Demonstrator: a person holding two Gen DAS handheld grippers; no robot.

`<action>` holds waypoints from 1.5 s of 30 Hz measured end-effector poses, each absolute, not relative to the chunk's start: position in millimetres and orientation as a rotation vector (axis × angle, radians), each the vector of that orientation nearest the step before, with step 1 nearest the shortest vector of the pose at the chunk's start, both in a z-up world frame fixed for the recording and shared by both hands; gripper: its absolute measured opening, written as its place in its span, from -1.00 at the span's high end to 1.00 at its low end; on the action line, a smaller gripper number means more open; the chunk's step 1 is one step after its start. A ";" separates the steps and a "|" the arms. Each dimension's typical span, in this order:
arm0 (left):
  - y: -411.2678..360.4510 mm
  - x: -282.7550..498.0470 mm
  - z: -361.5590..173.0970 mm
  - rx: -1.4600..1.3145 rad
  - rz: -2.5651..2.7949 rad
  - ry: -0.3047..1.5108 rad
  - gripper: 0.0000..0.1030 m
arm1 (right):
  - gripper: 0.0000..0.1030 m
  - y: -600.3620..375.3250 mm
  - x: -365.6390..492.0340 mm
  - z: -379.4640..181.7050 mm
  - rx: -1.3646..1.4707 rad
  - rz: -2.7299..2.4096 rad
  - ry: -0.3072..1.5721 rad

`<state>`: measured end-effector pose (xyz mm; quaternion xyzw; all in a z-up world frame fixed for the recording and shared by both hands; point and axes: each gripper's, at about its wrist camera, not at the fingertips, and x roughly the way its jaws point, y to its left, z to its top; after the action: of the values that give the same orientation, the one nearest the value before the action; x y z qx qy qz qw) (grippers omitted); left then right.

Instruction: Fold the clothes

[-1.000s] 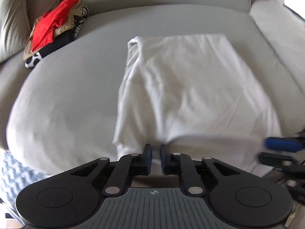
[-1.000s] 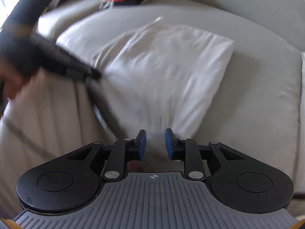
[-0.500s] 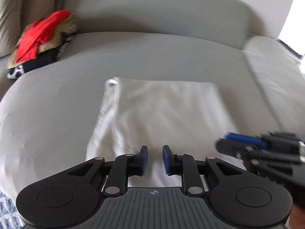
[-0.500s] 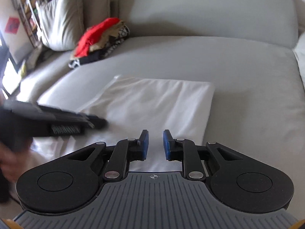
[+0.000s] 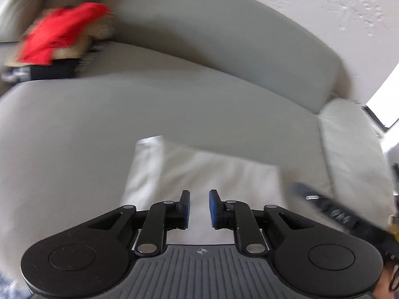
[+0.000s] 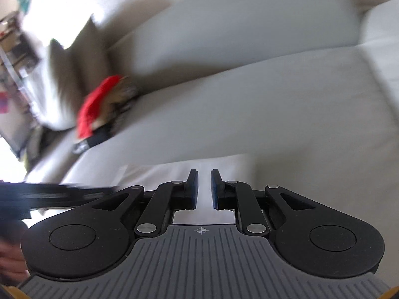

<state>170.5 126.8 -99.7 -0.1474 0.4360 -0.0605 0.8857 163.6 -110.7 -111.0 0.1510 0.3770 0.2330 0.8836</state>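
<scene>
White garment (image 5: pixel 199 174) lies folded on sofa seat (image 5: pixel 99 124); both grippers (L (image 5: pixel 199 208), R (image 6: pixel 204 189)) slightly parted, gripping nothing

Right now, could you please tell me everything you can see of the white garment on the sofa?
The white garment is plain, thin, soft-looking cloth, folded into a flat, roughly rectangular stack with layered edges along its left side. It lies on the grey sofa seat cushion, near its front, apart from the red-topped clothes pile by the backrest. The left gripper and right gripper hover over its near part with narrow gaps; no cloth shows between the pads. Motion blur hides finer detail.
</scene>
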 end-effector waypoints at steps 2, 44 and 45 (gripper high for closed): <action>119.5 198.4 -119.4 -0.310 -0.148 0.954 0.72 | 0.68 -95.8 181.9 -126.7 0.291 0.527 0.854; 92.4 37.5 -102.1 -0.084 0.119 0.853 0.41 | 0.63 -135.9 55.3 -84.8 0.248 0.333 0.893; 85.4 34.2 -103.8 -0.076 0.083 0.857 0.41 | 0.60 -127.8 51.7 -86.4 0.236 0.378 0.896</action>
<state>34.2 85.4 -103.8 -0.0370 0.4152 0.0403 0.9081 51.7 -127.8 -86.4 0.1132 0.4296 0.1810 0.8774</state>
